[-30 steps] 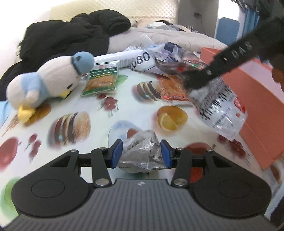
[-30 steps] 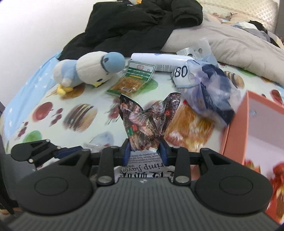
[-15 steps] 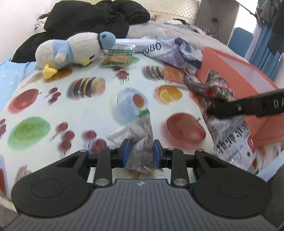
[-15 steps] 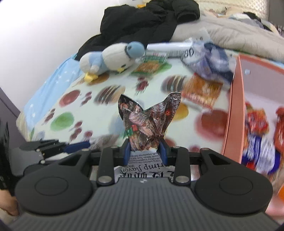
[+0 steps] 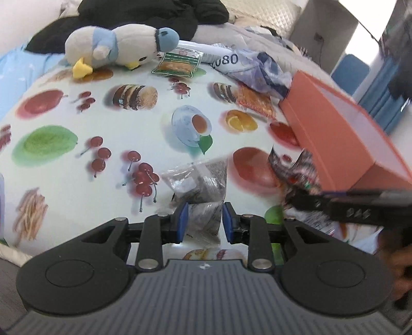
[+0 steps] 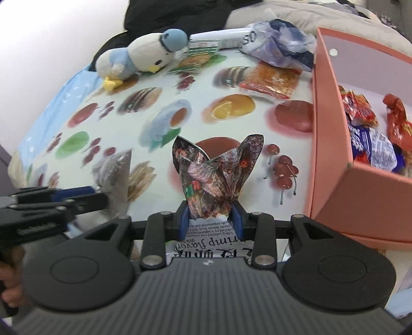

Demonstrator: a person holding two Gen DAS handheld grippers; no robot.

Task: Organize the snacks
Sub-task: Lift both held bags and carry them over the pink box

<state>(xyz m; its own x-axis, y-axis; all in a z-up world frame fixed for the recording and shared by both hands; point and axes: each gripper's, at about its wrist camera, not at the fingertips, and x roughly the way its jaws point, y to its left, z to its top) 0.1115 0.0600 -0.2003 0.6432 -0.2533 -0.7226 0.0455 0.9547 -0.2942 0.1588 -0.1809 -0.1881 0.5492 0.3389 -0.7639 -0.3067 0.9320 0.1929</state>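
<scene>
My left gripper point(image 5: 204, 219) is shut on a clear silver snack packet point(image 5: 203, 180), lifted over the fruit-print tablecloth point(image 5: 77, 123). My right gripper point(image 6: 209, 219) is shut on a dark printed shrimp-snack bag point(image 6: 219, 175), whose crumpled top fans out past the blue pads. In the left wrist view that bag point(image 5: 296, 172) and the right gripper show at the right edge, close to the near corner of the orange box point(image 5: 342, 134). In the right wrist view the box point(image 6: 332, 144) sits to the right and holds several red and blue snack packets point(image 6: 370, 134).
A blue-and-white plush bird point(image 5: 121, 46) lies at the far side with a green packet point(image 5: 177, 63) beside it. An orange packet point(image 6: 270, 80) and a crumpled blue-white plastic bag point(image 6: 280, 43) lie near the box's far end. Black clothing point(image 5: 154, 15) is heaped behind.
The left gripper closed on the clear packet and lifted it back from the table. The right gripper carried its bag lower, toward the near end of the orange box.
</scene>
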